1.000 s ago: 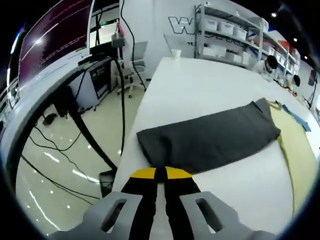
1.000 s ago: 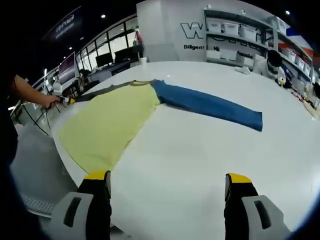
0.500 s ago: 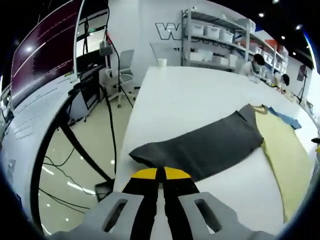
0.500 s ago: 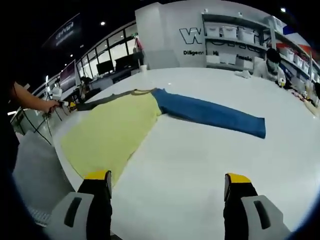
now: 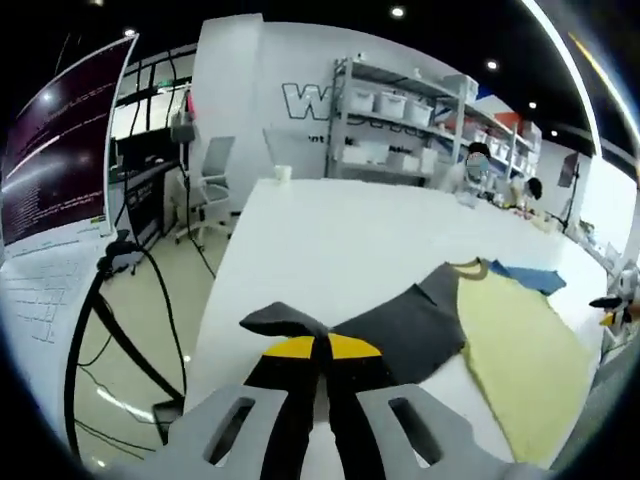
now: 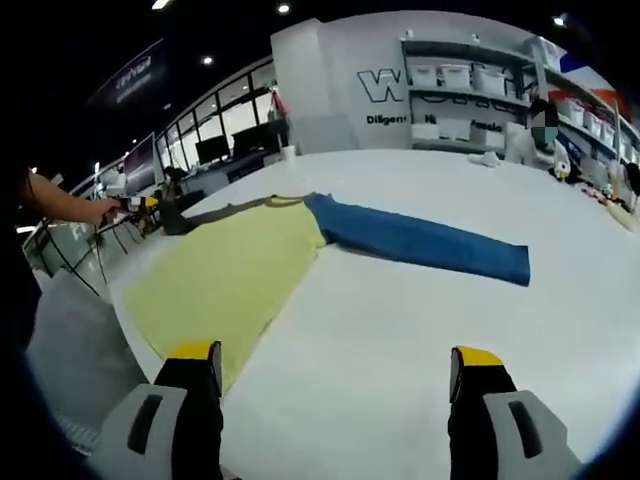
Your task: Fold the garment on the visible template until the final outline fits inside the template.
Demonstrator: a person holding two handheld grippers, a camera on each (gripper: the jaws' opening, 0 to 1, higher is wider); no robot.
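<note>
2 grippers at work on 1 garment. L gripper (image 5: 320, 347), in the left gripper view: yellow-tipped jaws pressed together, clamped on the end of the grey sleeve (image 5: 400, 330), whose cuff end is lifted and bunched up just above the tips. The sleeve runs up and to the right across the white table (image 5: 330, 230) to the pale yellow body (image 5: 525, 365) of the garment, collar near the top, w/ a bit of the blue sleeve (image 5: 530, 278) beyond it. Off the table's edge on the left: monitor (image 5: 55, 140), cables, office chair (image 5: 212, 170), glossy floor. Shelves w/ bins (image 5: 400, 115) at the back wall.

R gripper (image 6: 335, 368), in the right gripper view: jaws wide apart, nothing between them, above bare tabletop near the garment's hem. The yellow body lies flat, blue sleeve stretched out flat to the right, grey sleeve at far left, where a person's hand (image 6: 100, 208) holds the L gripper at the table's edge.
</note>
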